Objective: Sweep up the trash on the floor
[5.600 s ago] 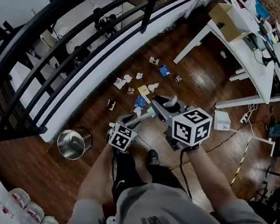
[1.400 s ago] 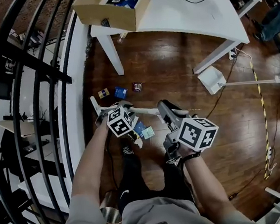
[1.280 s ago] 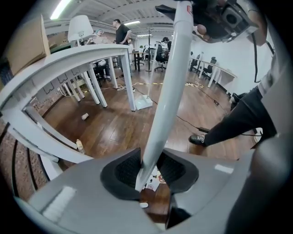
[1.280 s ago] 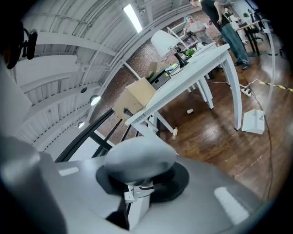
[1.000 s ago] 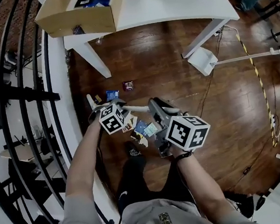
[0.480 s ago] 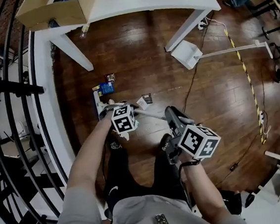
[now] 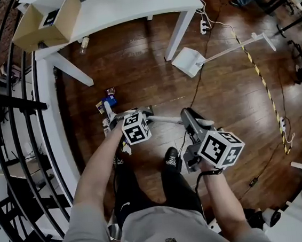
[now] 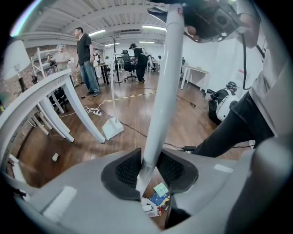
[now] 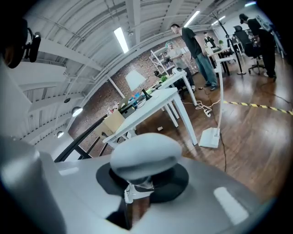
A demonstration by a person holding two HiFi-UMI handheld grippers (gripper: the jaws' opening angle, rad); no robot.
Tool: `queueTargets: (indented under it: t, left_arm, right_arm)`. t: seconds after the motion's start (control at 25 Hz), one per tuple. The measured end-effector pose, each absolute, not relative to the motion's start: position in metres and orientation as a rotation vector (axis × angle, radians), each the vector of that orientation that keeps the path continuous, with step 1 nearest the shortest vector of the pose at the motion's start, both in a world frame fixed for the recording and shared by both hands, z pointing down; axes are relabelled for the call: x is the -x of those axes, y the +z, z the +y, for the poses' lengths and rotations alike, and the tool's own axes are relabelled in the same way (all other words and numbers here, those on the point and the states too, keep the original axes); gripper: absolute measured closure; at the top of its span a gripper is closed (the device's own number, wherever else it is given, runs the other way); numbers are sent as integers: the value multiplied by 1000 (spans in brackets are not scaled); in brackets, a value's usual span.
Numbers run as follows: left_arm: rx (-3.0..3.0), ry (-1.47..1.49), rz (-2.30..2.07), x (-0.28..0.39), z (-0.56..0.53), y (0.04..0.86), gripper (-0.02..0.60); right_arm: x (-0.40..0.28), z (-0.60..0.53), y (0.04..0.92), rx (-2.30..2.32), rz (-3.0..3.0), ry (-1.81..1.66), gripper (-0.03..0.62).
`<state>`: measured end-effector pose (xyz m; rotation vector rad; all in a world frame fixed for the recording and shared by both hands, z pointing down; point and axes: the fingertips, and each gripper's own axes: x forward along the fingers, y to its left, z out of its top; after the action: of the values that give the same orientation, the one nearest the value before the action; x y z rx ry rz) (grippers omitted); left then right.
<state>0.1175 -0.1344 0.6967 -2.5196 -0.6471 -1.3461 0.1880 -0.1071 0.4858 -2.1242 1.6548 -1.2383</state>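
Both clamp white pole (image 8: 160,91): left fingers (image 8: 127,170) on shaft, right fingers (image 9: 175,180) under cap (image 9: 145,157).

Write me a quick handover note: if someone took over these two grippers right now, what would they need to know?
Left gripper: shut on the broom handle, low on the pole.
Right gripper: shut on the handle's rounded top end.
Trash: small wrappers, loosely grouped on the wooden floor by the broom's lower end, just ahead of the person's feet.
Done: the pieces lie close together.
Left: get them off the floor; none is collected yet.
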Motion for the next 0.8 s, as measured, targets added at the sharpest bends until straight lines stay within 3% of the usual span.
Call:
queueTargets:
  t: [0.44,0.64,0.8]
  left_arm:
    - [2564,-1058,-872,-272,-2,676,477]
    - [2654,-954,-869,-302,16,686,472]
    - [2639,-1001,-878,-286,10,693,469]
  right_arm:
    - [-286,-2,446,2475,1574,-1018,525]
    - [-299,12,454,2567,1571,-951,525]
    - [-289,12,465,2521,1567,-994,525]
